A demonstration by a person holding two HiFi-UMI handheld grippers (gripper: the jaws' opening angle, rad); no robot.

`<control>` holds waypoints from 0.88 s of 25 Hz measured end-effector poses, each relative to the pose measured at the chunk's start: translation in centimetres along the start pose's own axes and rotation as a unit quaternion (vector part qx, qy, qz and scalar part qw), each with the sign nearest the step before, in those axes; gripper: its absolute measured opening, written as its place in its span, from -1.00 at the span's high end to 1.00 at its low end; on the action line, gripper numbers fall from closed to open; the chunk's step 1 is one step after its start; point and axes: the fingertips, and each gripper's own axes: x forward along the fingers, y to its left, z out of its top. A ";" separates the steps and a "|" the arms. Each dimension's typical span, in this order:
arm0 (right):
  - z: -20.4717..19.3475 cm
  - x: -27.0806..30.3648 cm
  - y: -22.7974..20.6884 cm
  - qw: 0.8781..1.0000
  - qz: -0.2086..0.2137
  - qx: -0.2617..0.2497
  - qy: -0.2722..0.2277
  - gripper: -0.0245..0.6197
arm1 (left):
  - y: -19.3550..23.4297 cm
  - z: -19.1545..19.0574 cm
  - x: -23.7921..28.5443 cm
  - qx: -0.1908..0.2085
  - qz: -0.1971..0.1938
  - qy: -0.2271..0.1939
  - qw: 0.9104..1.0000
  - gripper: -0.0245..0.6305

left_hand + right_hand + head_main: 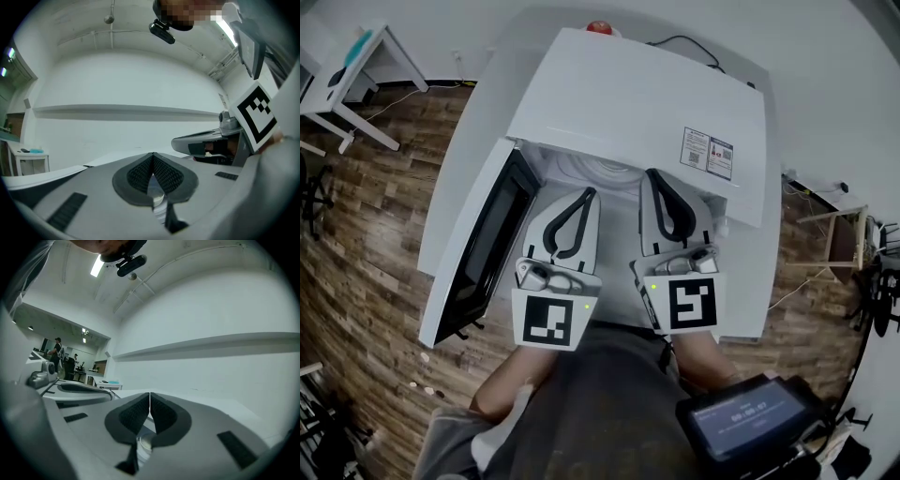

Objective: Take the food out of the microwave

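Left gripper (584, 194) and right gripper (656, 175), both closed empty, point into open microwave (628, 103) with white dish (598, 169).

The left tongs (589, 194) and right tongs (662, 174) point into a white microwave (637, 103), door (483, 253) swung open, on a bench (473, 131).

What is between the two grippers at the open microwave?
In the head view, only a bare white strip separates the left gripper from the right gripper; nothing lies on it.
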 end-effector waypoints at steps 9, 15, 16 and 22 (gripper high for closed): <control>-5.1 0.8 1.6 1.000 0.005 0.005 0.007 0.90 | 1.1 -4.5 0.6 -0.006 0.001 0.000 1.000 0.90; -11.3 1.7 2.5 0.999 0.000 0.019 0.035 0.90 | 0.6 -9.6 1.0 -0.011 -0.005 0.011 1.000 0.90; -12.2 1.9 2.7 0.999 -0.002 0.022 0.038 0.90 | 0.6 -10.4 1.1 -0.012 -0.007 0.014 1.000 0.90; -17.2 2.4 3.2 0.997 -0.009 0.035 0.064 0.90 | 1.3 -15.2 1.6 -0.027 -0.002 0.027 0.999 0.90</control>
